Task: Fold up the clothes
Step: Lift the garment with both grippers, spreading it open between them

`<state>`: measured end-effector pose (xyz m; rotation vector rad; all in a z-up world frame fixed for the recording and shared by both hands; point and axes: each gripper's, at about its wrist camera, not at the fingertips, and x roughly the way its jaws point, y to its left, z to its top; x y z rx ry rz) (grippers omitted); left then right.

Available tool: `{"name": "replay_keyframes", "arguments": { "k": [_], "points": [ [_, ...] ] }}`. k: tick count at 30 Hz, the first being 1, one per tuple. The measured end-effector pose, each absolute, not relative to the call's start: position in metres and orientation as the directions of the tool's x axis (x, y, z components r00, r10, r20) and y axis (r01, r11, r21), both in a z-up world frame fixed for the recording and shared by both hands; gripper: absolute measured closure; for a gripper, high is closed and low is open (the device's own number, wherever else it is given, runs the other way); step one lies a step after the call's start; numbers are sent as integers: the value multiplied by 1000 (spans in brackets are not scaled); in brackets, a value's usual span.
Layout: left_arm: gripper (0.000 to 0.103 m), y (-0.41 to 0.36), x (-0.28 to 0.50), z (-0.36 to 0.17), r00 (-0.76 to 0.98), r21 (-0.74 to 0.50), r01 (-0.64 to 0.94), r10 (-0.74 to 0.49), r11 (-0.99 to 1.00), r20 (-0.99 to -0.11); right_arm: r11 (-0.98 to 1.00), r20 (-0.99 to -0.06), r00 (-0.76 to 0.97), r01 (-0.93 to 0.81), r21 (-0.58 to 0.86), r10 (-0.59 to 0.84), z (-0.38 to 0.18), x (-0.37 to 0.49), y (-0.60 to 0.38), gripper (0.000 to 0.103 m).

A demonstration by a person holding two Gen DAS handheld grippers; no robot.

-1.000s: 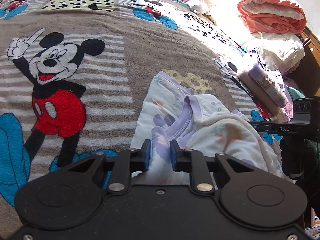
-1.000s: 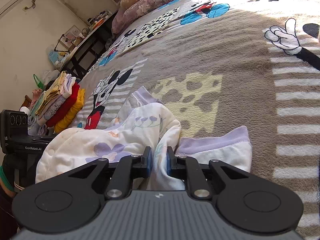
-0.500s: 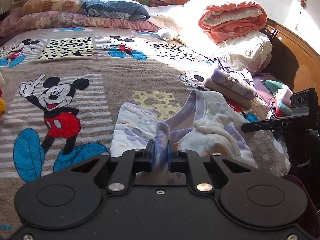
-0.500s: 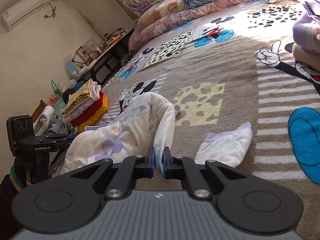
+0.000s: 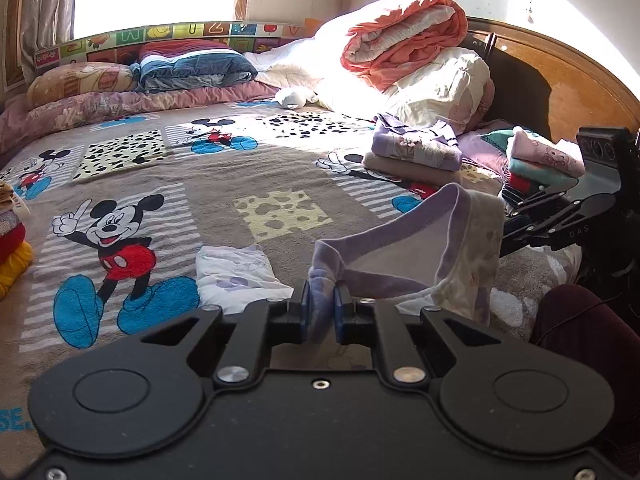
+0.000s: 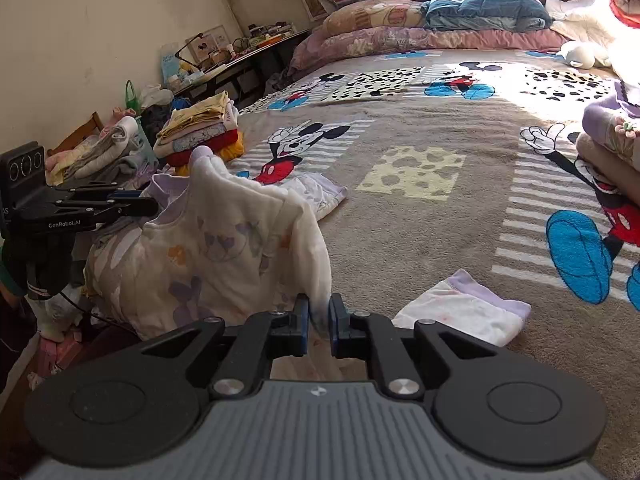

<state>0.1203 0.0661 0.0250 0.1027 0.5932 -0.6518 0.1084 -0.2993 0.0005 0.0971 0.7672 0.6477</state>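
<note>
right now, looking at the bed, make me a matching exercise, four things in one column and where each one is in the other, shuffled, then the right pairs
Things:
1. floral top
2. small folded white piece
3. orange quilt
4. blue striped blanket

Places:
A. on the pillows under the window
B. flat on the cartoon-mouse blanket
C. lifted between both grippers
D. rolled on top of the white bedding by the headboard

Pairs: 1-C, 2-B, 3-D, 4-A

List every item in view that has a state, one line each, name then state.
left gripper: shut on the floral top's lilac collar.
right gripper: jaws opening, white cloth of the top between them.
floral top: lifted, hanging between both grippers.
sleeve: lying flat on the blanket.
purple stack: folded.
</note>
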Motion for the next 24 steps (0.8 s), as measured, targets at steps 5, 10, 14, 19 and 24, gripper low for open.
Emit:
{"name": "replay_keyframes", "arguments": {
  "k": [5, 10, 14, 19, 24],
  "points": [
    [93, 66, 111, 26, 644, -62, 602, -530, 796, -552, 780, -609, 589, -621, 78, 531, 29, 78, -277, 41],
    [93, 69, 101, 30, 645, -36, 618, -532, 786, -548, 702, -601, 600, -707, -88, 528, 48, 62, -251, 26],
    [93, 72, 95, 32, 649, -8, 621, -519, 784, -556, 668, -612, 555, -742, -58, 563, 51, 72, -242, 26],
    [93, 72, 91, 39, 659, 23, 622, -507, 783, -556, 637, -643, 474, -771, 28, 602, 48, 85, -237, 72],
    [93, 71, 93, 62, 689, 70, 617, -495, 784, -530, 662, -613, 512, -749, 25, 601, 59, 84, -241, 90]
  ]
}}
